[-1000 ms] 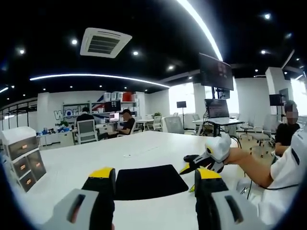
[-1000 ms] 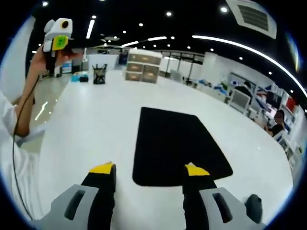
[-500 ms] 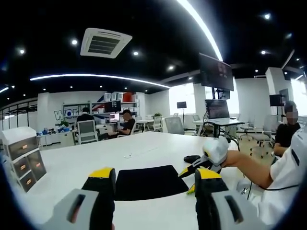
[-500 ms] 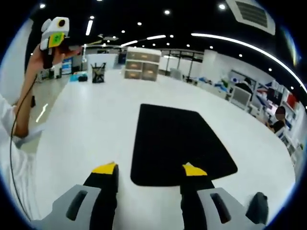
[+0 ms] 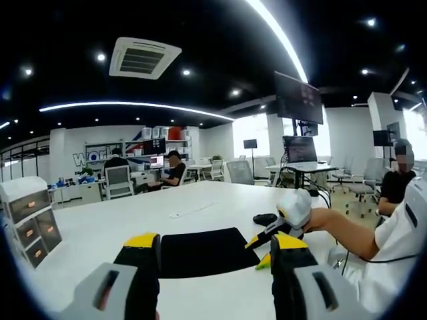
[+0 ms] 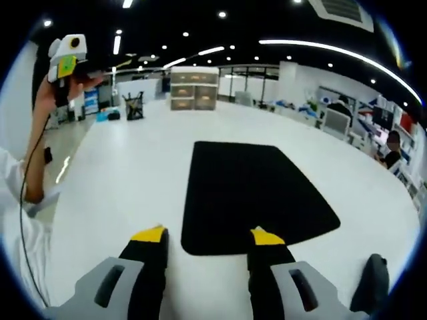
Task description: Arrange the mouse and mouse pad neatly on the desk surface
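Since a second ago the right gripper has dipped lower toward the desk; the mouse, probably that dark shape, shows larger at lower right. Centre frame, the mouse pad lies flat. Both tools gape, empty. Left gripper hovers over the pad's near edge.
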A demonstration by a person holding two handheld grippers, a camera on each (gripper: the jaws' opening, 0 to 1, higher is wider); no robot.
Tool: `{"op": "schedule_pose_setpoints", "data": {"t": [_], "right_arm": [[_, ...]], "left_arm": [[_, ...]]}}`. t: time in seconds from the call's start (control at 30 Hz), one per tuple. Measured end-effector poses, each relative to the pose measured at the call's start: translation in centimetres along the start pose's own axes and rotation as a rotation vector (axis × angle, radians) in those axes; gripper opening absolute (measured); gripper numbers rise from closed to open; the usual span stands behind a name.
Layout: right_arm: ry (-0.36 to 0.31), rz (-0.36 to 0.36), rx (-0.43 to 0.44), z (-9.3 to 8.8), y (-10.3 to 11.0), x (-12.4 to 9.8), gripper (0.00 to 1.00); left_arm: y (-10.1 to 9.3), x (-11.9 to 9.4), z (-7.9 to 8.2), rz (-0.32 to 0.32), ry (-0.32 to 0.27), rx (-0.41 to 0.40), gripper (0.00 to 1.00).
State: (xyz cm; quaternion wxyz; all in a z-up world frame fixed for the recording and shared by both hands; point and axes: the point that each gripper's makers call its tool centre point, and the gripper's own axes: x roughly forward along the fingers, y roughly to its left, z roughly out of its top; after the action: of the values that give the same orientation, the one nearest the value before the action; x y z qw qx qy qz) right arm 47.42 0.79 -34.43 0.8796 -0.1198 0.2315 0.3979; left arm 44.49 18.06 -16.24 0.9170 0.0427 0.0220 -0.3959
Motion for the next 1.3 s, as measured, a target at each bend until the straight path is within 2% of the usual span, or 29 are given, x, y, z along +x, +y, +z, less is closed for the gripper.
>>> {"op": "schedule_pose_setpoints", "data": {"t": [0.27, 0.37, 0.67, 1.3], "right_arm": [[-0.015, 0.007, -0.006, 0.04, 0.06, 0.11, 0.44], [-0.025, -0.015, 0.005, -0.01, -0.59, 0.17, 0.37], [-0.027, -0.016, 0.005, -0.03, -0.57, 0.26, 0.37], [-0.043, 0.031, -0.021, 0.18, 0.21, 0.68, 0.27]], "left_arm": [[-0.14, 0.08, 0.05, -0.006, -0.001, -0.002, 0.66], [-0.12, 0.0, 0.12, -0.003, -0.004, 0.0, 0.66], [-0.13, -0.07, 0.13, -0.001, -0.003, 0.004, 0.66], [-0.2, -0.12, 0.16, -0.001, -0.003, 0.007, 0.66]]}}
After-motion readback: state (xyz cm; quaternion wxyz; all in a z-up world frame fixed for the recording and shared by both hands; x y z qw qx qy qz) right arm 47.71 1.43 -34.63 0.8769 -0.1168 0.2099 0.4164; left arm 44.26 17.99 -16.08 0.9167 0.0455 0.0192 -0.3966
